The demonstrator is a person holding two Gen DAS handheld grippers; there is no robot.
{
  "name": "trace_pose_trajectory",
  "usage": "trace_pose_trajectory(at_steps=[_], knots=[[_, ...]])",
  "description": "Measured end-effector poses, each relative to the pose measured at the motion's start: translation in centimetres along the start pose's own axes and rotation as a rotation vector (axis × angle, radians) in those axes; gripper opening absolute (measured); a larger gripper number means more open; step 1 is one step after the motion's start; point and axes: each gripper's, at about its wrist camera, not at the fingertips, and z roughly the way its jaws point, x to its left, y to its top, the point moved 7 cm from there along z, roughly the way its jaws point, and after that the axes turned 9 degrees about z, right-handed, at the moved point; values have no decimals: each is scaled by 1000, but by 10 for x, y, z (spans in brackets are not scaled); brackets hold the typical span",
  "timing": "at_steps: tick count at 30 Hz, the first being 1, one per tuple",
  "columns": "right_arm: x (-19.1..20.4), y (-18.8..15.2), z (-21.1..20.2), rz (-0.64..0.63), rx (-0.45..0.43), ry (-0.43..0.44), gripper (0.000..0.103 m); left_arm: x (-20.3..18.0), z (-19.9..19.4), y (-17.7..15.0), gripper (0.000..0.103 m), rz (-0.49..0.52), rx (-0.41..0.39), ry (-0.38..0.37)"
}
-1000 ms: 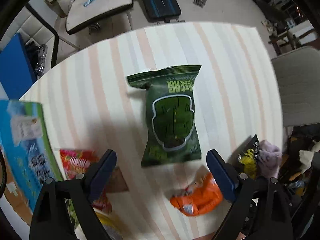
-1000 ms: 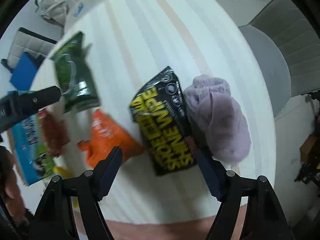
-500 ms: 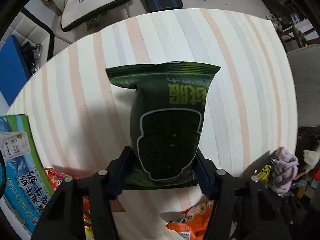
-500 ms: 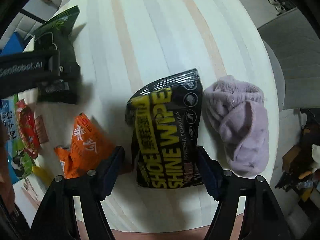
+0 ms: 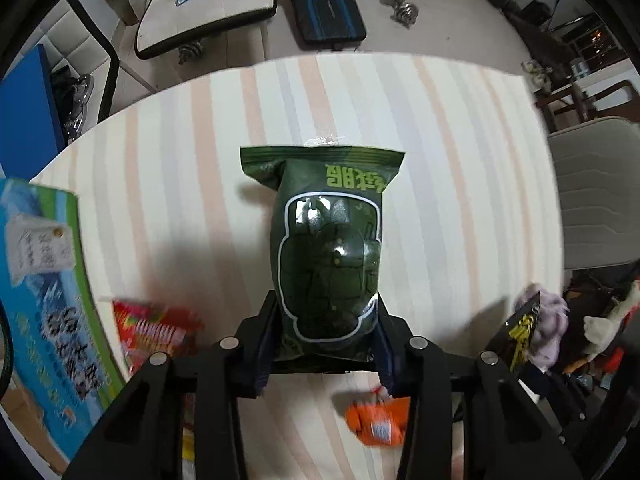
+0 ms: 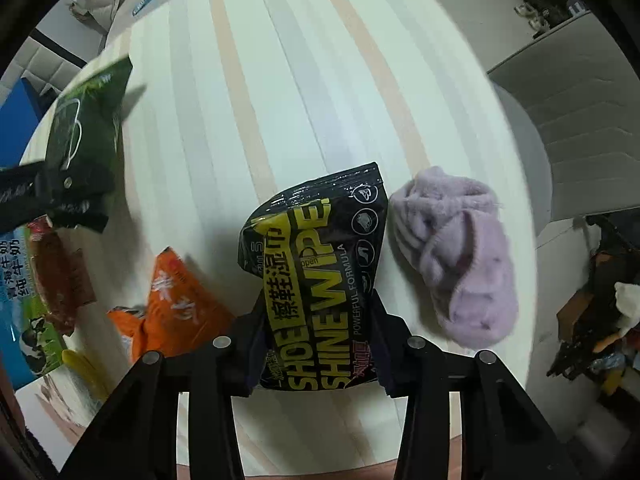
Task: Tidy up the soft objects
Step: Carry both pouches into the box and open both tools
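A dark green snack bag [image 5: 326,240] stands lifted off the striped table [image 5: 440,160]. My left gripper [image 5: 326,320] is closing tight on its lower end, both pads pressing its sides. The right wrist view shows that bag [image 6: 86,120] at the left. A black and yellow shoe-wipes pack [image 6: 320,248] is tilted up off the table, and my right gripper [image 6: 318,320] is closing on its lower end, pads against both edges. A fluffy lilac slipper [image 6: 460,256] lies just right of the pack.
An orange snack bag [image 6: 176,304] lies left of the right gripper. A red packet [image 5: 156,324] and a blue-green milk carton box [image 5: 40,300] sit at the table's left. A grey chair [image 5: 600,192] stands past the right edge.
Both grippers went from wide open to closed. The left one took hold of the green bag and raised it; the right one moved in and gripped the wipes pack, which now tilts up.
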Motion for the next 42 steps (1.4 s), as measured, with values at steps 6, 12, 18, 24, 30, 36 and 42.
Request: trace_pose_trajectory(at_steps=[6,12,18,24,30,36,42], knots=[[6,-8,-62,-35,-90,68,46,5,-49,-28,37,-1,-77,-48],[34,-29,-132,-96,-153,150,46,44,-129,-57,37,-43,-218,-116],[110,-69,-189,-201,-183,246,46,113,-222,-97,37,-109,-364,-103],[224,-104,-209,-315,-166,308,46,220,-271,-131,36,-198,-425,-8],[316,-95,-191,-366,-158,261,46,318,-253,-148,37,-301,-401,55],[370,-80,-156,-361,-139,149,46,376,-207,-152,36,-381,-334,36],[394,-55,-118,-347,-125,68,46,400,-161,-150,37,-420,-272,10]])
